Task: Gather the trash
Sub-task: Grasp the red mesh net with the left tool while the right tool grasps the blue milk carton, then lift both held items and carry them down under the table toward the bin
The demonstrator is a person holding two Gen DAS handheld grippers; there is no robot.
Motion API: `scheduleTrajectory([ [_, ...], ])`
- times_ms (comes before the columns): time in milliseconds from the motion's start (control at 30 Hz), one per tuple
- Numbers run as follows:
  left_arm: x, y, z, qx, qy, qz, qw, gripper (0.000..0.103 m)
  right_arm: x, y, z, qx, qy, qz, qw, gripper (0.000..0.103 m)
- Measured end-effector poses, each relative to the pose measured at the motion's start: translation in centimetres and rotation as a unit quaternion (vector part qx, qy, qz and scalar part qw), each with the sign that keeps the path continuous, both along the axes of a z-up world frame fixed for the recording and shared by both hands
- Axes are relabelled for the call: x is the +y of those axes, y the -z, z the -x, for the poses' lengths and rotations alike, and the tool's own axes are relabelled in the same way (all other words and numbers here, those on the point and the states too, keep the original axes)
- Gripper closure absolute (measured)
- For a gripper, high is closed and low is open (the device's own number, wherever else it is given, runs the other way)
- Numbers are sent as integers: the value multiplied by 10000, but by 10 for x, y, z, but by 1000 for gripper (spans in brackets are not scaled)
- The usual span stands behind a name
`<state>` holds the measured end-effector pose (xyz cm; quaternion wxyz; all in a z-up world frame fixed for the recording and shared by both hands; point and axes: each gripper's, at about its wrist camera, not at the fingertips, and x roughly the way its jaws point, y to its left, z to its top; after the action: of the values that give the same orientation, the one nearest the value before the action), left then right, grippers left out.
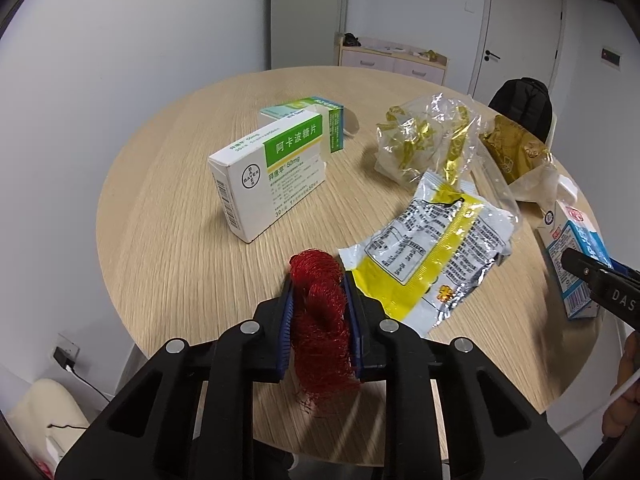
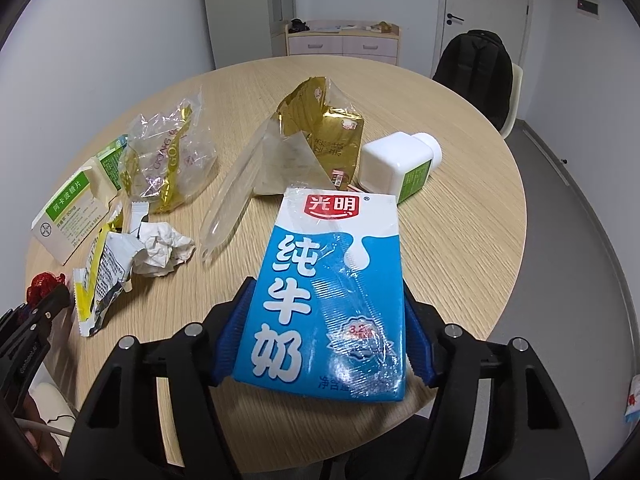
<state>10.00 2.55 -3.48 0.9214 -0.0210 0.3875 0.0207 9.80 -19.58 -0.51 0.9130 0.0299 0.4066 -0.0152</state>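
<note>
My left gripper (image 1: 318,286) is shut on a wad of red mesh net (image 1: 320,320), held just above the round wooden table (image 1: 180,260). My right gripper (image 2: 326,292) is shut on a blue and white milk carton (image 2: 324,292), held over the table's near edge; the carton also shows at the right of the left wrist view (image 1: 572,256). Other trash lies on the table: a yellow and silver snack wrapper (image 1: 432,248), a clear bag with gold scraps (image 1: 424,136), a gold foil packet (image 2: 324,132), a crumpled white tissue (image 2: 162,248) and a clear plastic sleeve (image 2: 236,192).
Two medicine boxes (image 1: 268,176) stand at the table's left. A white bottle (image 2: 396,164) lies on its side behind the carton. A chair with a black backpack (image 2: 476,72) stands at the far right. A pink cabinet (image 2: 342,42) is by the back wall.
</note>
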Motion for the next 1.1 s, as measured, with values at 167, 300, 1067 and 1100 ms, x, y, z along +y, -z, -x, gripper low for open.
scheduleTrajectory([
  [167, -3, -5, 8, -56, -30, -13, 10000, 84, 1, -1, 3, -25, -41, 8, 10000, 40],
  [300, -1, -8, 12, -74, -49, 34, 10000, 84, 0, -3, 7, -70, -42, -9, 10000, 41],
  [1067, -21, -36, 91, -464, 24, 71, 9989, 85, -6, -28, 92, -611, -277, 21, 9977, 41],
  [1100, -22, -36, 96, -480, 38, 79, 9988, 85, -6, -29, 98, -645, -289, 22, 9975, 41],
])
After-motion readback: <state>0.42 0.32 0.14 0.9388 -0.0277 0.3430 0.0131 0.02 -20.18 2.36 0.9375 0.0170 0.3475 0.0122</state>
